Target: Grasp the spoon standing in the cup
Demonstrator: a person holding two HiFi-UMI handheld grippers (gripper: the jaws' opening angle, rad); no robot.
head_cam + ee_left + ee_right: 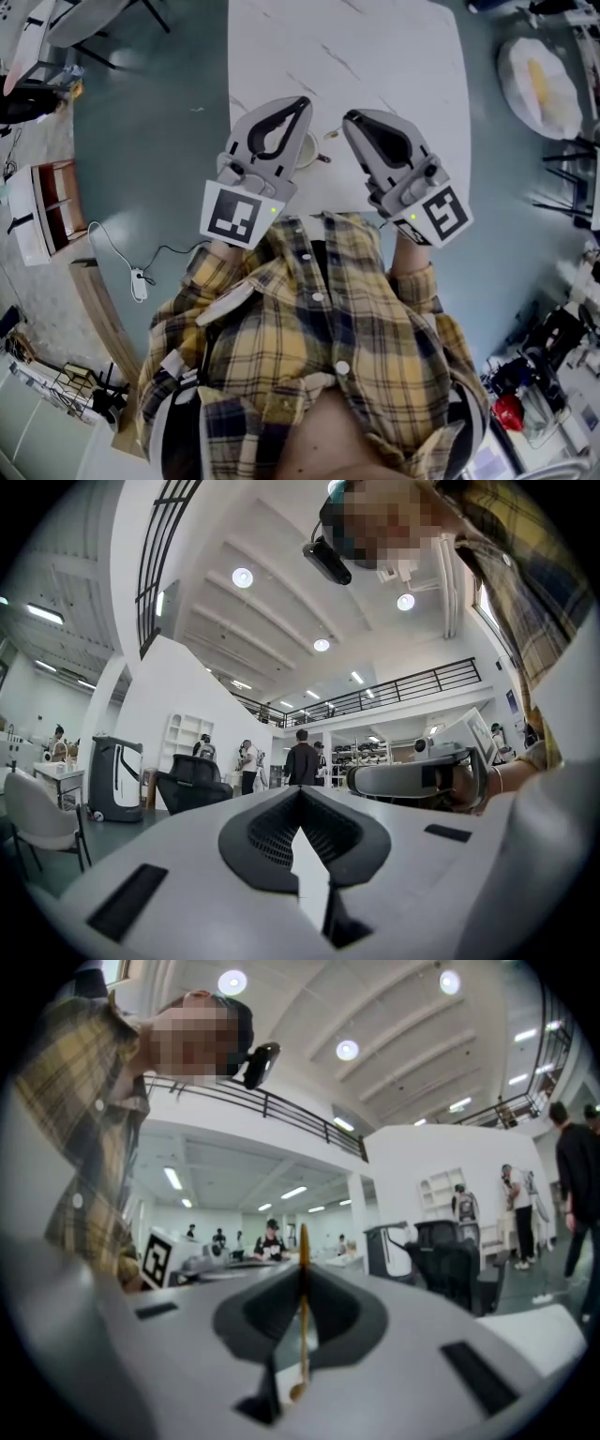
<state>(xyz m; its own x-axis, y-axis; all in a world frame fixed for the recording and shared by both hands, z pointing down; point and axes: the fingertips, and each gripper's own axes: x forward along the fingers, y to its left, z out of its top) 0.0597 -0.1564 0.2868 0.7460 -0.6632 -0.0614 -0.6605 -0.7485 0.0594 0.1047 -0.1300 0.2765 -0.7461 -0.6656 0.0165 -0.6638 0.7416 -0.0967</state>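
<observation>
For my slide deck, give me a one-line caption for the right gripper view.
Right tongs closed on a slim golden spoon, one end poking out past their tips.

Spoon (302, 1326): thin, golden-brown, sitting pinched edge-on between jaws of right claw (302, 1269), running along them, slim end poking past tips, rounded end lying back toward claw body. Cup (310, 150): pale, round, peeking out from under left claw (300, 105), just beside right claw tips.

Teal-grey floor (159, 112); white marbled tabletop (375, 56). Wooden shelf unit (56, 202) at left, white power strip (139, 284) on the floor near it. High white ceiling (281, 536), round lamps (243, 577) lit. Railed mezzanine (412, 686). White chair (33, 808). People (302, 759) standing far off.
</observation>
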